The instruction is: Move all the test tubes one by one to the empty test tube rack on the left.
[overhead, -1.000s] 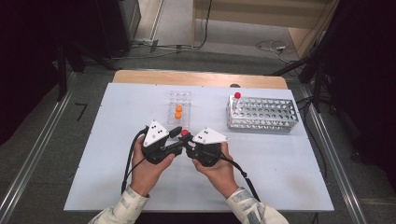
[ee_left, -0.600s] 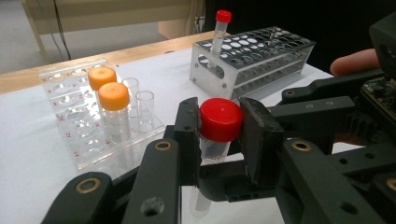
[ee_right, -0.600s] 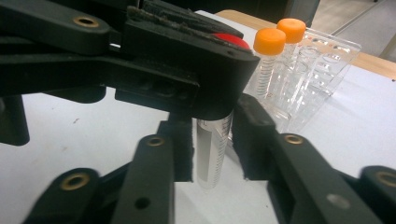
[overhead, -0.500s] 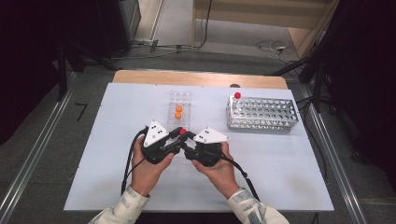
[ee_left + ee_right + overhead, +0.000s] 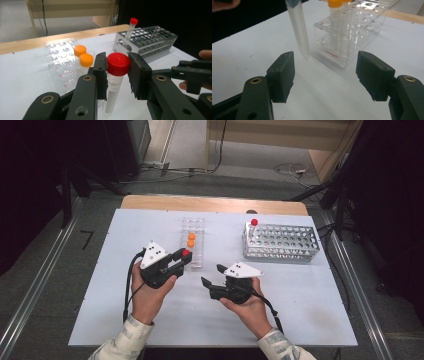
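Red-capped tube (image 5: 116,75): held upright above the tabletop (image 5: 125,320), just beside the clear rack (image 5: 194,240), cap pinched between the left gripper (image 5: 183,256) fingers. Right gripper (image 5: 212,275): fingers spread wide, holding nothing, well apart from the tube. Tabletop white, with a wooden strip along its far edge. Metal rack (image 5: 282,242) at far right carries one red-capped tube. Grey floor and cables beyond.

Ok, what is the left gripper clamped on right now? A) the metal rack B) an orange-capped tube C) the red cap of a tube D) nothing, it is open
C: in the left gripper view the two black jaws of the left gripper press on either side of the red cap of a tube that hangs below them, while the orange-capped tubes stand in the clear rack behind.
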Demonstrator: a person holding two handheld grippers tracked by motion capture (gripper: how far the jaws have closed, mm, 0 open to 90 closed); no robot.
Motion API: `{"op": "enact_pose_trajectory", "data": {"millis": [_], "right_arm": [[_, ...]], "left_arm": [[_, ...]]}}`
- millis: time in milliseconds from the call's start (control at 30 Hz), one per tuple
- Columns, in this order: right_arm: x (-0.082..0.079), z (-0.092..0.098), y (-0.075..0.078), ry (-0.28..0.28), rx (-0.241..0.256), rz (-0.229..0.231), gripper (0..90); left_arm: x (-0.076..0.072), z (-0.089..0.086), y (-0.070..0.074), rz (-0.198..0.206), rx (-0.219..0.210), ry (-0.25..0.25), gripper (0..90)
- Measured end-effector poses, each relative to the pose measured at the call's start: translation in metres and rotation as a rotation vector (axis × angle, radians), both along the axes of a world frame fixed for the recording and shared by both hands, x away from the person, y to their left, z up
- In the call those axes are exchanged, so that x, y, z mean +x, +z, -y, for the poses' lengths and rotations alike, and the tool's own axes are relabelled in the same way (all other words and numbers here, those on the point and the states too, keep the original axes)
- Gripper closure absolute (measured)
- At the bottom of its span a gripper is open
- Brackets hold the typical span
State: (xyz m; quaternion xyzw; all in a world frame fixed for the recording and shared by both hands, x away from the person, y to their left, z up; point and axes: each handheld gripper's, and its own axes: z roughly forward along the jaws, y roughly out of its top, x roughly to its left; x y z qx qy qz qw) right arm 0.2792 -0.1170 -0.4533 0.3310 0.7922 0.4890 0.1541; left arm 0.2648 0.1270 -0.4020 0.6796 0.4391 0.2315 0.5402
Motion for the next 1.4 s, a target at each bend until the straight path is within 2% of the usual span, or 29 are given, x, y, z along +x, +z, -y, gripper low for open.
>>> {"op": "enact_pose_trajectory", "data": {"millis": [100, 333, 667, 767, 933, 1033, 1400], "right_arm": [[0.004, 0.008, -0.002, -0.032, -0.005, -0.013, 29.7], [0.009, 0.020, -0.004, -0.063, 0.003, -0.019, 29.7], [0.011, 0.021, -0.003, -0.070, 0.006, -0.024, 29.8], [0.011, 0.022, -0.003, -0.073, 0.012, -0.024, 29.8], [0.011, 0.023, -0.003, -0.075, 0.012, -0.028, 29.8], [0.011, 0.023, -0.004, -0.073, 0.011, -0.030, 29.8], [0.012, 0.023, -0.005, -0.074, 0.006, -0.032, 29.8]], "left_arm": [[0.003, -0.008, 0.008, 0.005, -0.017, 0.024, 70.8], [0.018, -0.020, 0.026, 0.016, -0.008, 0.063, 70.8], [0.049, -0.013, 0.034, 0.026, 0.016, 0.097, 70.8], [0.058, -0.011, 0.032, 0.026, 0.025, 0.112, 70.8], [0.070, -0.011, 0.025, 0.022, 0.016, 0.140, 70.8], [0.075, -0.008, 0.021, 0.012, 0.030, 0.149, 70.7], [0.079, -0.001, -0.002, -0.014, 0.061, 0.166, 70.6]]}}
